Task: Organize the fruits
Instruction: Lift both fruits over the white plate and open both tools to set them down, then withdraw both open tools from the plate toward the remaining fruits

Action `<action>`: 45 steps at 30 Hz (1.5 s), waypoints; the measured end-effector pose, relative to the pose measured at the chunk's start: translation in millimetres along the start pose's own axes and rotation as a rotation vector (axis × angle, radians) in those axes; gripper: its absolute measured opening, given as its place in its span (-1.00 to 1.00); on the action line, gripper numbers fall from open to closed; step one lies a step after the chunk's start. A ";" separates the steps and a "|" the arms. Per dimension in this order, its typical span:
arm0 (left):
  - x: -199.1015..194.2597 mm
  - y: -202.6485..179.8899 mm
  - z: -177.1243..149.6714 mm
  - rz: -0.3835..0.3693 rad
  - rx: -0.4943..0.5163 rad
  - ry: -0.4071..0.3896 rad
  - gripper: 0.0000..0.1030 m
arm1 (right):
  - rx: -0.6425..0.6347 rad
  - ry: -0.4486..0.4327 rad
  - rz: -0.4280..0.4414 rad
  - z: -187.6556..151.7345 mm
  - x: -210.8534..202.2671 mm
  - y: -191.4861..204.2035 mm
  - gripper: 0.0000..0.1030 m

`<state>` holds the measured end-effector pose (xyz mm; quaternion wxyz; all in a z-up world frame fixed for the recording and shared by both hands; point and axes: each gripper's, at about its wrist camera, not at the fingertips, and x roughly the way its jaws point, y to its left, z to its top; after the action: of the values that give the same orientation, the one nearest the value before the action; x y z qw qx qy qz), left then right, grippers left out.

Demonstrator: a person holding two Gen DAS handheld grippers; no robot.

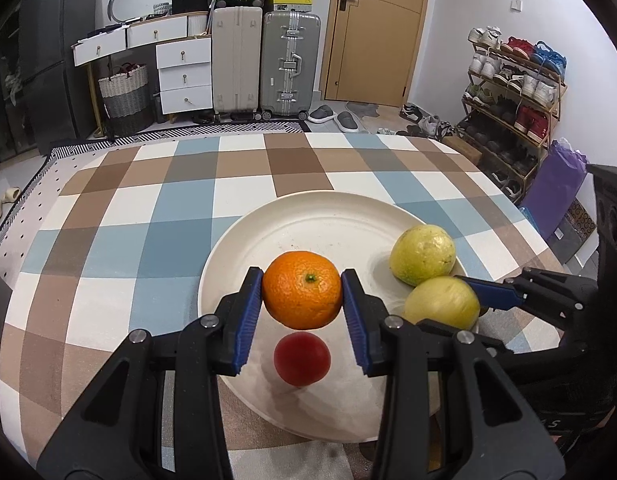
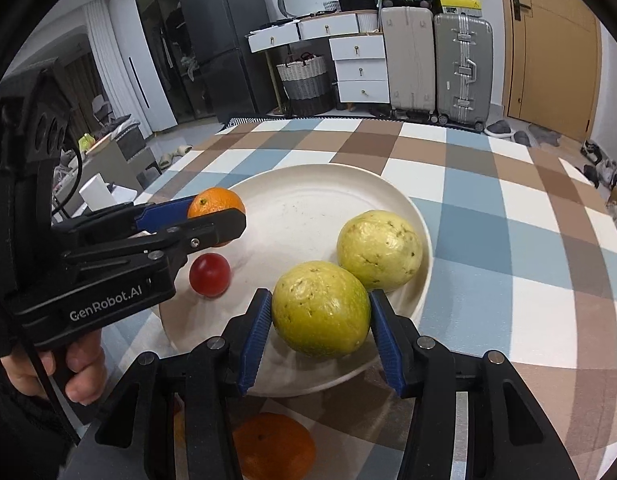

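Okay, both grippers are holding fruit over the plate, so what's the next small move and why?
Probably lower both a little further and then release. The left gripper holds the orange just above the plate, and the right gripper holds a guava low over the near rim; a short drop avoids rolling.

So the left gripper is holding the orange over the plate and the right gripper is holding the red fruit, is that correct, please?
Not quite. The left gripper does hold the orange over the plate, but the right gripper holds a yellow-green fruit. The red fruit lies loose on the plate, as the right wrist view shows.
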<state>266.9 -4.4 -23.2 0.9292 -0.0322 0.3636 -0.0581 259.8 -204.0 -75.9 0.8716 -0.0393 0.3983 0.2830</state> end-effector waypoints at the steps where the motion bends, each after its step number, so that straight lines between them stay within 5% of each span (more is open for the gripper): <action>1: 0.3 -0.1 -0.4 -0.001 0.001 0.001 -0.28 | -0.002 -0.017 0.001 -1.1 -4.1 -0.6 0.00; 7: 4.3 -4.8 -4.3 -0.008 0.016 0.014 -0.28 | 0.007 -0.062 -0.014 -2.2 -18.9 -6.6 0.07; 15: -0.1 -7.0 -7.6 -0.002 0.028 0.020 -0.26 | 0.038 -0.098 -0.044 -8.5 -31.2 -15.9 0.47; 17: -7.1 -3.4 -8.9 -0.003 0.017 0.005 -0.06 | 0.056 -0.108 -0.052 -9.3 -33.1 -19.4 0.50; 20: -22.1 0.5 -9.8 -0.009 0.003 -0.032 0.59 | 0.066 -0.116 -0.062 -10.4 -34.6 -20.8 0.64; 27: -51.1 7.7 -18.3 -0.003 -0.026 -0.083 0.98 | 0.061 -0.129 -0.056 -24.9 -45.4 -20.3 0.89; 45: -92.6 7.2 -68.3 0.021 -0.013 -0.086 0.98 | 0.075 -0.108 -0.002 -43.2 -59.4 -20.5 1.00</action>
<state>153.6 13.7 -11.9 0.9444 -0.0368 0.3237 -0.0446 210.5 -261.3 -65.9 0.8929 0.0083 0.3611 0.2690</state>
